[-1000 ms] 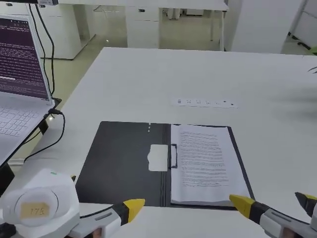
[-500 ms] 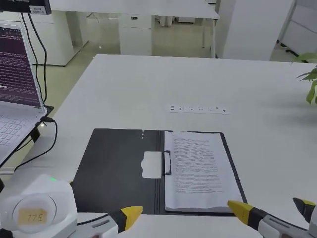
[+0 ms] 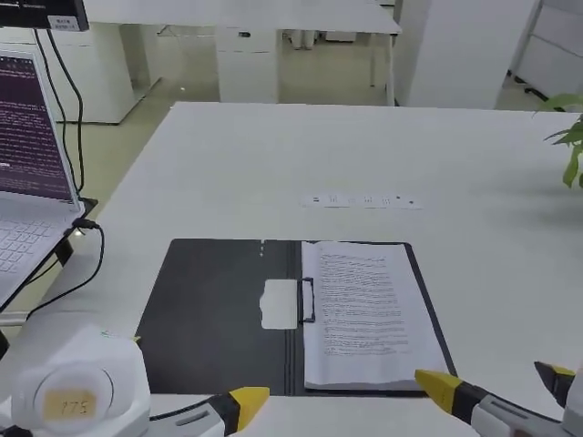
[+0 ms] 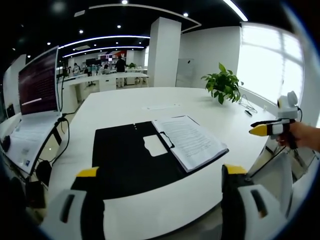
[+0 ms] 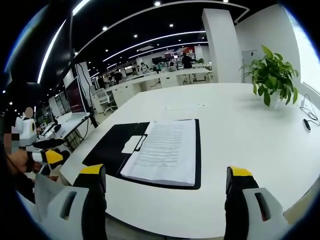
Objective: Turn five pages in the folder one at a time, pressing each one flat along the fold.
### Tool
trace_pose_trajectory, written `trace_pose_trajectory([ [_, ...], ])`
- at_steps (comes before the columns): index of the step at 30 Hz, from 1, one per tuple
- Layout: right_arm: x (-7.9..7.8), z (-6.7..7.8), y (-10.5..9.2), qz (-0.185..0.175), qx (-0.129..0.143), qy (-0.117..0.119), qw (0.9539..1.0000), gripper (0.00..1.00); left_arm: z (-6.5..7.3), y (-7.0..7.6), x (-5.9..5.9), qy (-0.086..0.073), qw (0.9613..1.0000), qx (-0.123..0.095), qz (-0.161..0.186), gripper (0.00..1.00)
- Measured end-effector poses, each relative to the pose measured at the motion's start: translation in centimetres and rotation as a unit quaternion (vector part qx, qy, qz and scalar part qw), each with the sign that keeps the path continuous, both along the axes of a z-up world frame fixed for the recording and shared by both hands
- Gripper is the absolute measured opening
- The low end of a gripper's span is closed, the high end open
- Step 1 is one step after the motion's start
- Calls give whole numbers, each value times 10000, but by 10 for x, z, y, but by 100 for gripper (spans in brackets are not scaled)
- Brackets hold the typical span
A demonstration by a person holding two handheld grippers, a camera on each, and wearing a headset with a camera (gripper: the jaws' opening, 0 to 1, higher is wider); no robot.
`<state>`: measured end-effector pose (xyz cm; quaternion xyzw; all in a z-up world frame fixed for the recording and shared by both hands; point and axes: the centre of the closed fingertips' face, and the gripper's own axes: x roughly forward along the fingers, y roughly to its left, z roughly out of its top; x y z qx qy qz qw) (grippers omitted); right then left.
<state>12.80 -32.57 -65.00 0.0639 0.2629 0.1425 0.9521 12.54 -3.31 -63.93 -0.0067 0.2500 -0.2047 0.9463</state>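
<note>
Folder lies open on the white table, just ahead of my left gripper and right gripper. Both are clear of it, jaws spread, holding nothing. Paper stack fills its right half; socket strip beyond.

Your folder is black, and its pages are white with fine lines of dark print. The table is plain white. Your left gripper and right gripper are white, tipped yellow.
</note>
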Motion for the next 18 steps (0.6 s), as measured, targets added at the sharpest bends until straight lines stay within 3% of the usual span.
trace_pose_trajectory([
  [18,7,-11,-4,-10,5,26,10000,98,-11,-14,13,94,9994,169,-294,99],
])
